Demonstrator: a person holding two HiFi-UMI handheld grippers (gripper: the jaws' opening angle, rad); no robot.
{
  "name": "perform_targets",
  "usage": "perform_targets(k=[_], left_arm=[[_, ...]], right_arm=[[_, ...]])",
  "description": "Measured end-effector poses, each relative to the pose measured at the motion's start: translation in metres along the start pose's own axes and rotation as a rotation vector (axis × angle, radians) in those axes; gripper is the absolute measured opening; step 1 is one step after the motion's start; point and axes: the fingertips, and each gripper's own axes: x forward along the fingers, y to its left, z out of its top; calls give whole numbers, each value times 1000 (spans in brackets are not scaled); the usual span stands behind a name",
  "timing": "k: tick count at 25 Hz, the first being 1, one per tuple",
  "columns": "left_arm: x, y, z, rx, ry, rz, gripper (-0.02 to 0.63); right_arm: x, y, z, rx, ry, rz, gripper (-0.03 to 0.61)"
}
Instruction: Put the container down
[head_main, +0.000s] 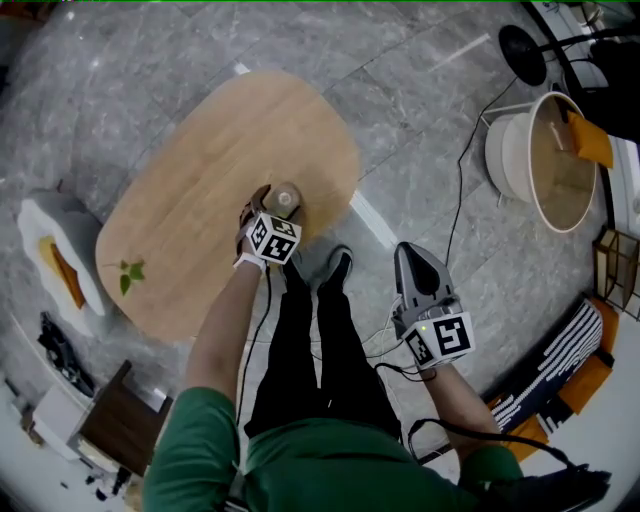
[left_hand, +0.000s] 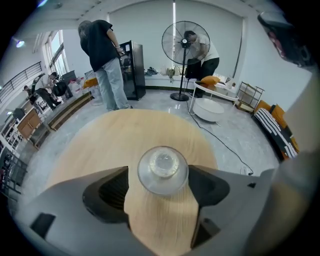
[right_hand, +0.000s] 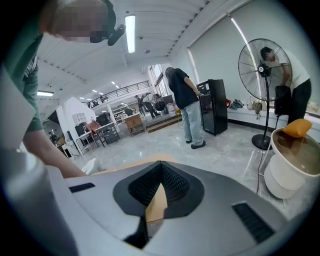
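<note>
A small clear container (head_main: 286, 197) with a knobbed lid stands upright on the oval wooden table (head_main: 220, 150), near its front edge. My left gripper (head_main: 277, 207) points steeply down over it. In the left gripper view the container (left_hand: 163, 169) sits between the two jaws of the left gripper (left_hand: 159, 176); the jaws stand wide, with a thin gap on the left side, so they do not press it. My right gripper (head_main: 408, 258) hangs off the table's right side above the floor. In the right gripper view its jaws meet at the tip (right_hand: 159, 163) with nothing between them.
A green leaf sprig (head_main: 130, 272) lies on the table's left end. A white tub (head_main: 545, 160) and a fan's base (head_main: 520, 45) stand on the floor at right, with a cable between. A brown stool (head_main: 120, 420) is at lower left. People stand beyond the table (left_hand: 105, 60).
</note>
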Motion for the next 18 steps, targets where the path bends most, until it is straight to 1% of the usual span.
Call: perform_targets(k=[4,6,9,12,13,15,16,18], left_arm=[[-35,9,7,-86,-43,40,368],[-61,13,15,-138,-84,67,368],[-115,8,31,-193,-171,94,367],[-172,0,56,-221,-279,94,360],[-191,-2,66,-230,-318,95,332],[-231,-4,88,-248,-400,100,232],[-251,-6,98,-256,-438,102,195],[-290,-13,117,-262,-503,103,143]], right_arm=[[-1,3,15,-5,-26,4,14],[-1,7,25,-9,-51,11,14],[-10,19,42,-12,-79,20,14],[-20,33,66,-28,-113,35,14],[-22,36,75,-36,-126,40,14],[-30,43,92,-53,-152,48,14],[-35,47,99,-59,-162,50,14],[-46,56,113,-72,-181,50,14]])
